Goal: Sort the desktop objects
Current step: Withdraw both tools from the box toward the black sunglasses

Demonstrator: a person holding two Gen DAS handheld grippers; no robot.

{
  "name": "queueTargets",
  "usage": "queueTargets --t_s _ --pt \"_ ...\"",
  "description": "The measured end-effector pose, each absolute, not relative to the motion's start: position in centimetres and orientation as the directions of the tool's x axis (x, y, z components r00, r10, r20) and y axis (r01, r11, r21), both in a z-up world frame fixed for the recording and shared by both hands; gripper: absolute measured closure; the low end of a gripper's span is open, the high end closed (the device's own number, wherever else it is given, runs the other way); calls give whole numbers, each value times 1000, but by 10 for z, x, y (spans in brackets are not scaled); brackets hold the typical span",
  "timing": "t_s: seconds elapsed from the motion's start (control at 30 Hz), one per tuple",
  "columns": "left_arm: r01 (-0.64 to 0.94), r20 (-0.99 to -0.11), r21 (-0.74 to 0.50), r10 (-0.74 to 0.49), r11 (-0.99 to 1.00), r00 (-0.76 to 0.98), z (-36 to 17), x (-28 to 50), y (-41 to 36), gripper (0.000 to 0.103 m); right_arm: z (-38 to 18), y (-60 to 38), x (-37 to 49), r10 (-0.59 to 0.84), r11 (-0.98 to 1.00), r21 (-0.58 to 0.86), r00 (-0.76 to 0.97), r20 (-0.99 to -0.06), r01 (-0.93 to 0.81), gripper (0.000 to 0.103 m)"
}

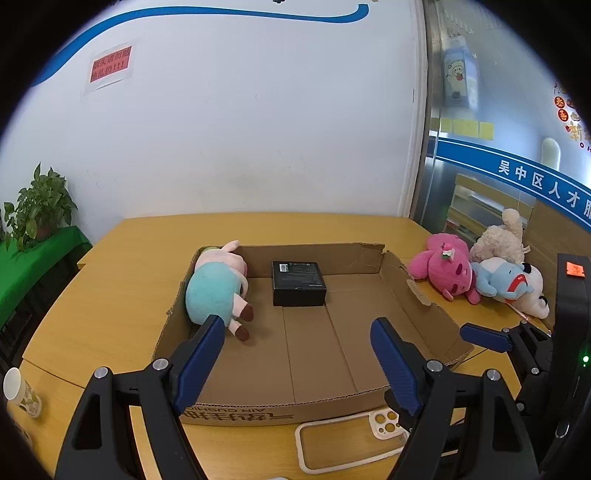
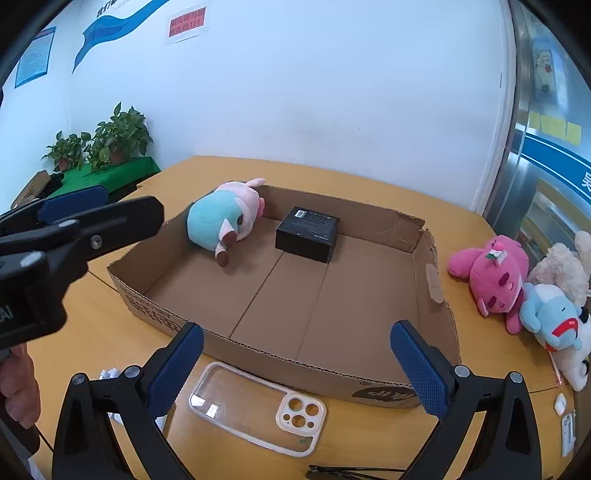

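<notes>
Wood desk (image 2: pixel 110 332), cardboard tray (image 2: pixel 314 354) w/ pig plush (image 2: pixel 218 218), both grippers (image 1: pixel 299 325) (image 2: pixel 295 332) prob. empty

The box (image 2: pixel 332 288) is matt brown corrugated cardboard with torn edges, on a smooth wood-look tabletop (image 2: pixel 369 435). The pig toy (image 2: pixel 218 218) is soft plush cloth. The phone case (image 2: pixel 255 406) is glossy clear plastic.

Office or public service room; white wall (image 1: pixel 240 129) with blue stripe (image 1: pixel 207 14) and red notice (image 1: pixel 110 66); glass partition (image 1: pixel 480 155) with blue lettered band and sticky notes (image 1: pixel 469 127); wooden table (image 1: pixel 122 266); potted plants (image 2: pixel 110 140).
</notes>
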State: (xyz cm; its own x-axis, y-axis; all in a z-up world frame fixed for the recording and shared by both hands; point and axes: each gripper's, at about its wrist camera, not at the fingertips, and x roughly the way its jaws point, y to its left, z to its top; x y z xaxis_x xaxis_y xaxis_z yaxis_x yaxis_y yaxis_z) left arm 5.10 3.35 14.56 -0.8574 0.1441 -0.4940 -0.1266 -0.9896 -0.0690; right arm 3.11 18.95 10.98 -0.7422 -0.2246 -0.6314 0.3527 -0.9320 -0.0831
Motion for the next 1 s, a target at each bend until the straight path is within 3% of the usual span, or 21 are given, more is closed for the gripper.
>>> queueTargets --t_s 0.57,1.0 --pt "-99 -551 -72 123 -992 -825 123 42 25 22 104 189 35 -230 -929 -81 -737 -635 360 0" --pt "-154 -596 -107 187 -982 -781 112 38 37 22 96 206 41 -285 -913 -41 -705 -649 406 0"
